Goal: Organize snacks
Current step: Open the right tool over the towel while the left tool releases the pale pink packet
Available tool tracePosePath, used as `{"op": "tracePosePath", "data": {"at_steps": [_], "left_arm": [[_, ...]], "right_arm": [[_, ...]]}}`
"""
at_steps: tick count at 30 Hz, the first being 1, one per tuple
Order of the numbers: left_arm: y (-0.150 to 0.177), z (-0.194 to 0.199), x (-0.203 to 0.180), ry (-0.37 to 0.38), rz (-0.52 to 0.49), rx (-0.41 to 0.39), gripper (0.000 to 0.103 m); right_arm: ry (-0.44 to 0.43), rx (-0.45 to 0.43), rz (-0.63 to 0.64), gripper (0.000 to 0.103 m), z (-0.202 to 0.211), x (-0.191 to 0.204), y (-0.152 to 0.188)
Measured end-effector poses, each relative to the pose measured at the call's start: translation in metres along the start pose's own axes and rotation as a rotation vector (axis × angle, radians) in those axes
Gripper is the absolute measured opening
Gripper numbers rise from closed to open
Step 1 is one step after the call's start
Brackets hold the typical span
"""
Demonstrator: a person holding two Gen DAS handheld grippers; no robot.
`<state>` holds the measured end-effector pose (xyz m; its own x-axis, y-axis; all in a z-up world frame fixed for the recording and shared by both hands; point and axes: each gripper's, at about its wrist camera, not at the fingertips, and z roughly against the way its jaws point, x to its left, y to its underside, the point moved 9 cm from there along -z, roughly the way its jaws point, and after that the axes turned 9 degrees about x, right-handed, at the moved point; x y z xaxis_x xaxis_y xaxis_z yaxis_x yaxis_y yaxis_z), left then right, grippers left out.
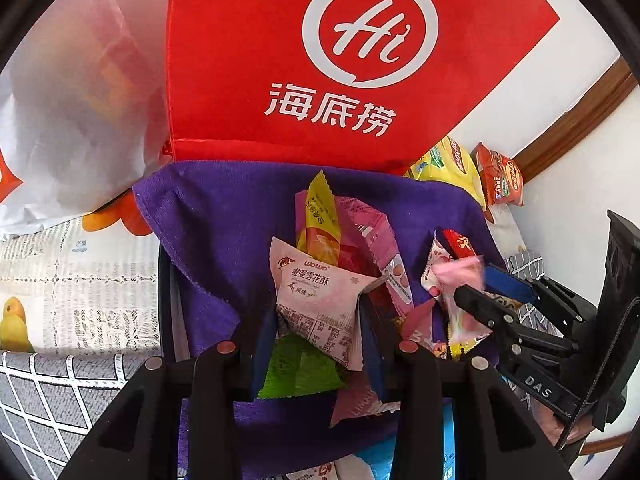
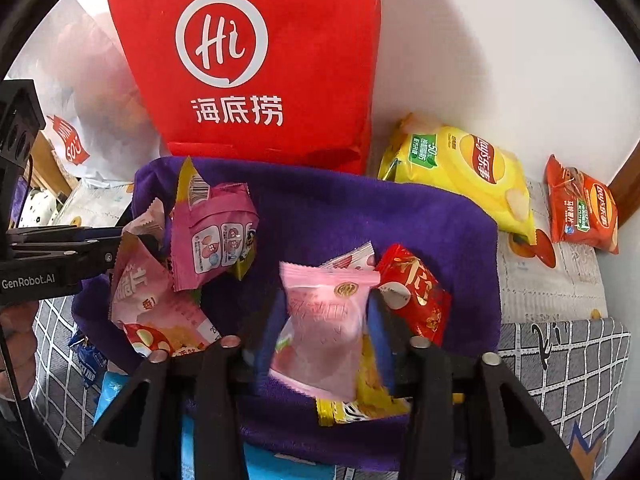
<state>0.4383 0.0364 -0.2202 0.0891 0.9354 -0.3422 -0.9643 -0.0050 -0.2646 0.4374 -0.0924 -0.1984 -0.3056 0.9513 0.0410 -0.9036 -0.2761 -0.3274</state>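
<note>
Your left gripper clamps a pale pink snack packet; your right gripper loosely brackets a blurred pink candy above the purple cloth.

Pink snack packet between right gripper fingers, above purple cloth

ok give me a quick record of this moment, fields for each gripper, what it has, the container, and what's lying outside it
left gripper: shut on pale pink snack packet
right gripper: pink candy packet between its jaws; grip cannot be told, packet blurred
container: purple cloth-lined bin holding mixed small packets
behind it: red bag standing upright
outside the bin: yellow chip bag and orange chip bag by the wall
</note>
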Motion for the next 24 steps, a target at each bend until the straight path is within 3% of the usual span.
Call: {"op": "tracePosePath", "data": {"at_steps": [2, 24], "left_arm": [[0.000, 0.000, 0.000, 0.001, -0.004, 0.000, 0.037], [0.002, -0.003, -0.006, -0.010, -0.020, 0.000, 0.037]], "right_arm": [[-0.005, -0.003, 0.006, 0.063, 0.002, 0.002, 0.000], [0.002, -0.094, -0.013, 0.063, 0.036, -0.007, -0.010]]}}
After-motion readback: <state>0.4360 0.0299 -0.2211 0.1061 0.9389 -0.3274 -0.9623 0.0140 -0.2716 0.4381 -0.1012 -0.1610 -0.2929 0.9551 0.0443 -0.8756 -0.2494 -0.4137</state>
